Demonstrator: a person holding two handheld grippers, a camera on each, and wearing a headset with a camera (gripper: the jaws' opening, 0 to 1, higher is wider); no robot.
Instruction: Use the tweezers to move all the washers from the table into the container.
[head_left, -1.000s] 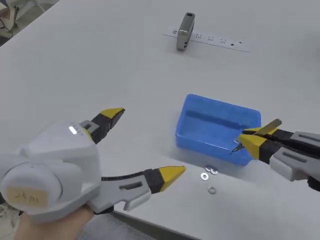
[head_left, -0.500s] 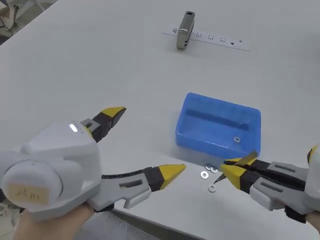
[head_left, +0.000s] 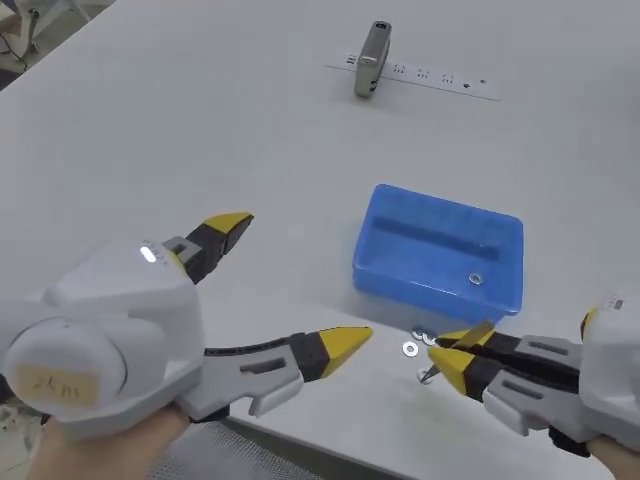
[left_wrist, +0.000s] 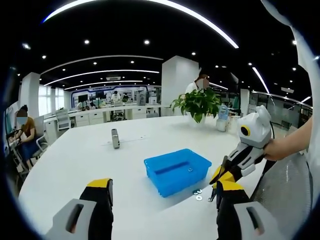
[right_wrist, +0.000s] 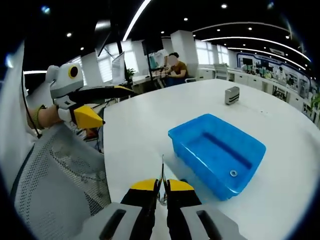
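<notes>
Carrying everything is the white bench (head_left: 200, 130), and the blue container (head_left: 420, 292) sits close to its near edge, open side up. The left gripper (head_left: 298, 280) hovers off to the container's left with its jaws spread wide and nothing between them. The right gripper (head_left: 455, 352) reaches in low over the near edge, angled down toward the bench top. Its jaws are pressed together on the tweezers (right_wrist: 162, 172), whose thin tips point ahead and down.

One washer (head_left: 475, 279) already lies inside the container by its near right corner. A small cluster of washers (head_left: 409, 350) lies on the bench between the container's front wall and the near edge. The tweezer tips are just beside the nearest of these, though whether they touch it is too fine to tell.

The washers look flat, hard and very light, so they will likely skate on the smooth top or flick out of a pinch. The best hold is probably across the ring itself, one tip through the hole and one outside, squeezed gently.
</notes>
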